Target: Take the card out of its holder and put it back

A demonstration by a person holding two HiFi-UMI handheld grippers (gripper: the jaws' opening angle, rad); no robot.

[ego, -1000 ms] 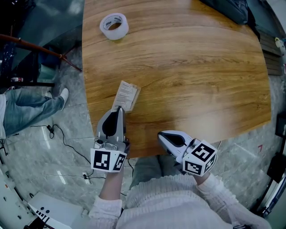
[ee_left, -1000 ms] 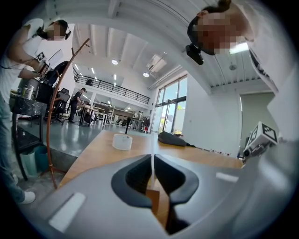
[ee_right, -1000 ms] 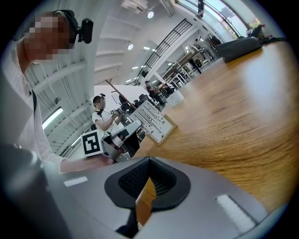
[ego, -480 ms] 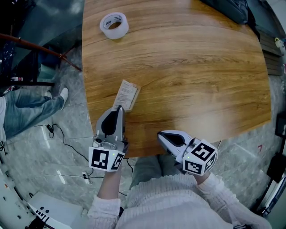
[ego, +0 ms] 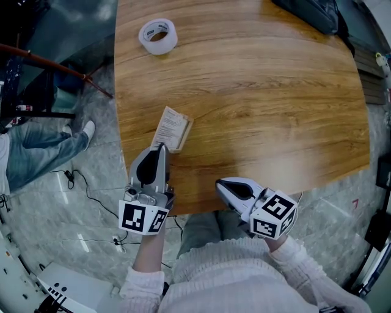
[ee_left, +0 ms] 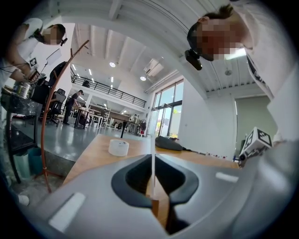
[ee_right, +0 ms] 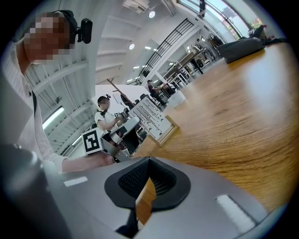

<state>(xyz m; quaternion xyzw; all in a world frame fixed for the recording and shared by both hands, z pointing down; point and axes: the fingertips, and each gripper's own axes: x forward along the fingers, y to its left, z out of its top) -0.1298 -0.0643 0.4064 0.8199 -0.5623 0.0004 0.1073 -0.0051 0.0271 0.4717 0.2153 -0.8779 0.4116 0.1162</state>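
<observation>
A white printed card point(ego: 171, 127) stands in a light wooden holder point(ego: 185, 132) near the table's front left edge. My left gripper point(ego: 161, 147) reaches it from the front, shut on the card's near lower edge. In the left gripper view the card point(ee_left: 152, 158) shows edge-on as a thin white line rising from between the closed jaws. My right gripper point(ego: 219, 184) hangs shut at the table's front edge, apart from the card, with nothing in it. From the right gripper view the card point(ee_right: 150, 116) and its holder point(ee_right: 167, 132) lie ahead on the left.
The wooden table point(ego: 275, 92) carries a roll of clear tape point(ego: 158, 35) at its far left and a black bag point(ego: 308, 12) at the far right. A seated person's jeans leg point(ego: 36, 150) and floor cables lie to the left of the table.
My left gripper's hand has shifted slightly to the left while staying on the card. The right gripper has not moved.
</observation>
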